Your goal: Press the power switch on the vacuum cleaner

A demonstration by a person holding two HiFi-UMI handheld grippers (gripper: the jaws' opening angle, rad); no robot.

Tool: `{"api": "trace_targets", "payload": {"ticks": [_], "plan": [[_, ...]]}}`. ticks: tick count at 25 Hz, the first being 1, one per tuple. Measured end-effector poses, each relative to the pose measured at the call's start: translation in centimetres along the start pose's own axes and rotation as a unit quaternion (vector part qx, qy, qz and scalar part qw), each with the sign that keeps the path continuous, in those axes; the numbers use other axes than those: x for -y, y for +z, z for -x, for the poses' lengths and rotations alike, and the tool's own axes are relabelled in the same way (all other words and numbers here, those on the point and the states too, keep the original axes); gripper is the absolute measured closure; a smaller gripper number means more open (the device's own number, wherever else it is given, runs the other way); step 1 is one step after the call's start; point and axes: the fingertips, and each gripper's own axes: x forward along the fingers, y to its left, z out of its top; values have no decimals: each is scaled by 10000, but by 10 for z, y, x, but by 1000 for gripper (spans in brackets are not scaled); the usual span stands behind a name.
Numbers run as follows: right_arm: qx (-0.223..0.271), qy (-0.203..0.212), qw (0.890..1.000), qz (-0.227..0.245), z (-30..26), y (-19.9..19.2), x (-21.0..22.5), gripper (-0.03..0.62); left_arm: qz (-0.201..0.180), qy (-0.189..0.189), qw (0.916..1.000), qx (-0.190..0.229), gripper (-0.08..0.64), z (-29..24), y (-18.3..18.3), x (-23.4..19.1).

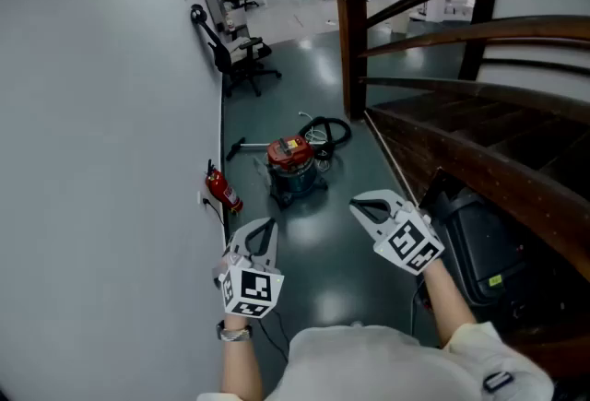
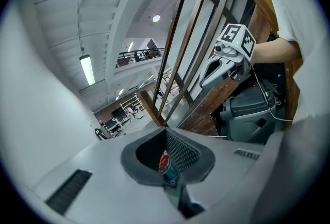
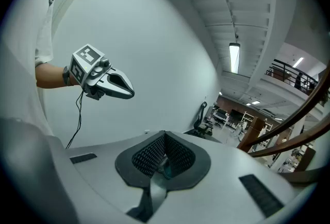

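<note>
- Vacuum (image 1: 293, 164): red-topped, on the floor at frame centre, hose (image 1: 329, 129) coiled behind it; well apart from both grippers.
- Left gripper (image 1: 266, 223): lower left, jaws together, empty, aimed toward the vacuum.
- Right gripper (image 1: 356, 204): lower right, jaws together, empty; probably closed to make a blunt pressing tip.
- Switch: too small to make out.

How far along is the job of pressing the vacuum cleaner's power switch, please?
Nothing looks done yet: the red-topped canister vacuum cleaner stands untouched on the dark floor ahead. In hand, the left claw and right claw are both shut, empty, and apart from it. Left: approach, find the switch, too small to see here, and press it.
</note>
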Motion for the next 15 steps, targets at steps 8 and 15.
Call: {"api": "trace_targets", "payload": {"ticks": [8,15], "plan": [[322,100,9993,-158,4,12,7,563,327,26,9991,263,560,3,17,-5],[514,179,9982,-236,8,17,4,563,467,54,9984,312,560,8,20,-6]]}}
